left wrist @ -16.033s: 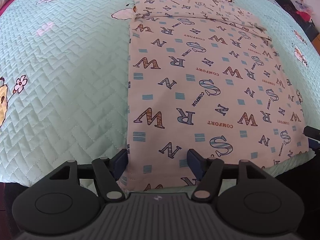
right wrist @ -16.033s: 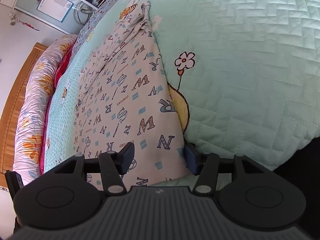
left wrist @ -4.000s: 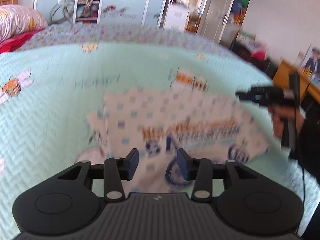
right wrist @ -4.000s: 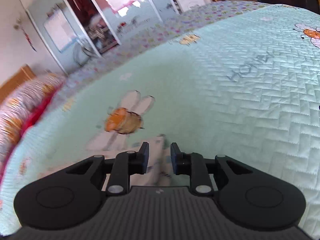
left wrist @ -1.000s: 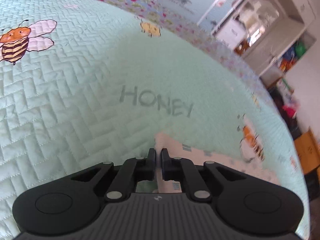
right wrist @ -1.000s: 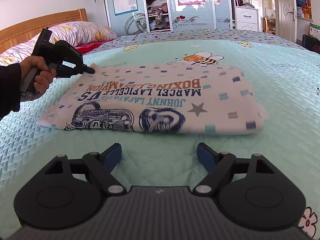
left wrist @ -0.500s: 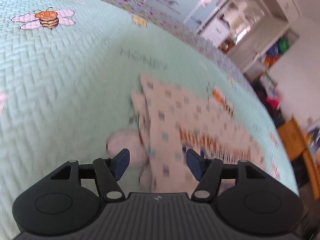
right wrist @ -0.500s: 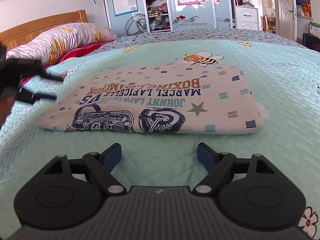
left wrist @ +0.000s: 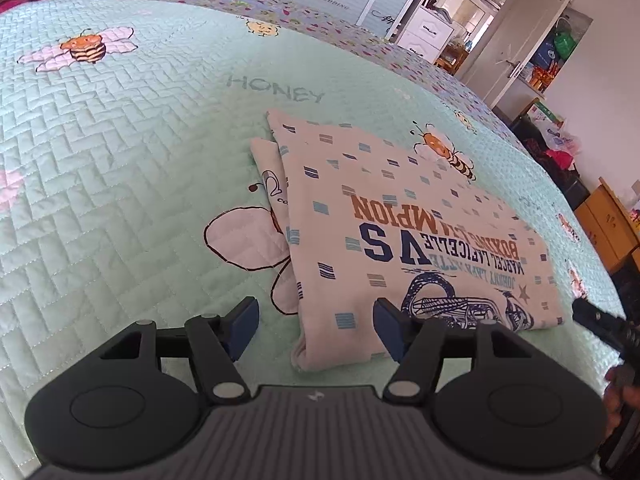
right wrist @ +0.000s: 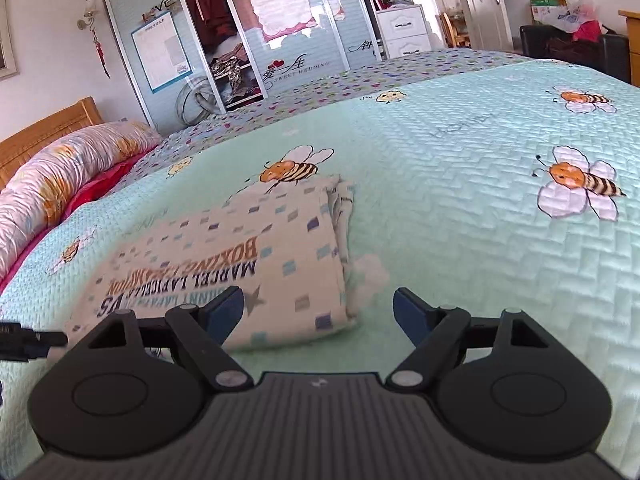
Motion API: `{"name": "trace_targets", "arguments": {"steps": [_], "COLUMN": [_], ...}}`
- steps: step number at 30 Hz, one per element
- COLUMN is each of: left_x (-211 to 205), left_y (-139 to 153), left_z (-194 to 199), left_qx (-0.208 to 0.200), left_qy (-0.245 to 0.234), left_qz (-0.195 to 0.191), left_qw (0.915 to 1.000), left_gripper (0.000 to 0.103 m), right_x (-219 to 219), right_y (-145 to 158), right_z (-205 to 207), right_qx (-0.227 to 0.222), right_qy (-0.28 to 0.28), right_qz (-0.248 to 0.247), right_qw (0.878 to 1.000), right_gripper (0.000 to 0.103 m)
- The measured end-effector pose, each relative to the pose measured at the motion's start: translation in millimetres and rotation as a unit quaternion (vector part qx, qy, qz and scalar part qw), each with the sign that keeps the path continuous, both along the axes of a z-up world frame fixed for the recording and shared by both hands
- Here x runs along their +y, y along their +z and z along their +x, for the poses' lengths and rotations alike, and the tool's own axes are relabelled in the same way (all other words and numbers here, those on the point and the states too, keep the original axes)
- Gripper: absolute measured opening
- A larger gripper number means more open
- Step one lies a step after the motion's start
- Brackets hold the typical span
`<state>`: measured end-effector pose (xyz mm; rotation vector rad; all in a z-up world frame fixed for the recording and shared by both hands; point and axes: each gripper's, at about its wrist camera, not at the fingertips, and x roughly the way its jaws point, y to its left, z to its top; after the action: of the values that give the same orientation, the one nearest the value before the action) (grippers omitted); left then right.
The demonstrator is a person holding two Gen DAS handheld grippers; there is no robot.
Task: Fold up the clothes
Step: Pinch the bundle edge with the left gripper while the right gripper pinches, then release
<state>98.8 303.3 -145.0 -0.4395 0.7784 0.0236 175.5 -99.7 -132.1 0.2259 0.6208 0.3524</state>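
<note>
- On the mint-green quilted bedspread (left wrist: 120, 168) printed with bees, a cream folded garment with small blue squares and "BOXING CHAMPION" lettering (left wrist: 400, 240) lay flat as a thick rectangle, near the middle of the bed.
- Left wrist view: the left gripper (left wrist: 316, 324) hovered at the garment's near corner. Its blue-padded jaws stood apart, one over bare quilt and the other over the printed cloth, with the corner of the fold lying below the gap; the pads pressed on nothing.
- Left wrist view only: the word "HONEY" stitched on the quilt beyond the garment, a second layer edge protruding along the garment's left side, and, at the right edge, the black tip of the right gripper (left wrist: 600, 322) with part of a hand (left wrist: 620, 396) behind it.
- Right wrist view: the right gripper (right wrist: 318, 312) was at the opposite end of the garment (right wrist: 240, 264). Its jaws were wide but closing, the left one over the cloth and the right one over the quilt; the folded corner lay between and below them, ungripped.
- Right wrist view only: a floral pillow (right wrist: 60, 184) against a wooden headboard (right wrist: 44, 136), a wardrobe with sliding doors (right wrist: 248, 40), and the left gripper's black tip entering at the left edge.
</note>
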Motion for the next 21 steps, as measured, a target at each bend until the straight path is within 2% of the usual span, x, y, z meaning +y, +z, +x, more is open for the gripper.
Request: {"name": "trace_targets", "arguments": {"steps": [1, 2, 4, 6, 8, 10, 13, 15, 16, 17, 18, 19, 21], "left_x": [-2.2, -4.1, -8.4, -13.8, -14.1, -8.0, -4.6, -5.9, -6.8, -8.3, -8.9, -8.3, -6.5], "left_y": [-0.2, -0.4, -0.6, -1.6, -3.2, -3.6, -4.2, -3.6, -3.1, -2.4, -2.1, -2.4, -1.7], "left_z": [-0.6, -0.9, -1.4, -1.4, -3.6, -6.4, -6.6, -5.4, -5.1, -5.1, -5.1, -5.3, -6.7], "left_qx": [-0.001, -0.002, -0.003, 0.005, 0.009, 0.006, 0.005, 0.004, 0.005, 0.006, 0.007, 0.011, 0.015], "left_qy": [-0.001, -0.003, -0.015, -0.032, -0.038, -0.034, -0.033, -0.034, -0.034, -0.034, -0.034, -0.033, -0.032], "left_qz": [0.004, 0.004, 0.006, 0.025, 0.04, 0.024, 0.015, 0.011, 0.01, 0.011, 0.013, 0.017, 0.022], "left_qw": [1.0, 1.0, 0.9999, 0.9992, 0.9984, 0.9991, 0.9993, 0.9993, 0.9994, 0.9994, 0.9993, 0.9992, 0.9991], "left_gripper": [0.064, 0.064, 0.058, 0.03, 0.019, 0.014, 0.014, 0.015, 0.016, 0.021, 0.022, 0.022, 0.022], "right_x": [6.0, 12.0, 21.1, 28.5, 23.4, 8.9, -8.9, -7.4, -5.3, -3.8, -1.5, 2.0, 1.5], "right_y": [-1.8, -3.6, -9.8, -17.5, -19.0, -17.7, -17.8, -13.3, -10.9, -9.7, -8.8, -9.5, -15.5], "right_z": [7.2, 14.3, 20.9, 23.4, 21.3, 14.7, 8.0, 5.7, 6.9, 8.5, 10.5, 13.4, 20.4], "right_qx": [0.008, 0.016, 0.028, 0.036, 0.038, 0.035, 0.041, 0.032, 0.03, 0.028, 0.026, 0.021, 0.029], "right_qy": [0.013, 0.026, 0.038, 0.043, 0.034, 0.013, 0.003, 0.005, 0.004, 0.005, 0.004, 0.003, -0.008], "right_qz": [-0.011, -0.021, -0.041, -0.06, -0.055, -0.047, -0.024, -0.012, -0.006, 0.001, 0.003, -0.004, -0.03], "right_qw": [1.0, 0.999, 0.998, 0.997, 0.997, 0.998, 0.999, 0.999, 1.0, 1.0, 1.0, 1.0, 0.999], "right_gripper": [0.061, 0.038, 0.014, 0.011, 0.001, 0.0, 0.001, 0.007, 0.026, 0.052, 0.061, 0.065, 0.063]}}
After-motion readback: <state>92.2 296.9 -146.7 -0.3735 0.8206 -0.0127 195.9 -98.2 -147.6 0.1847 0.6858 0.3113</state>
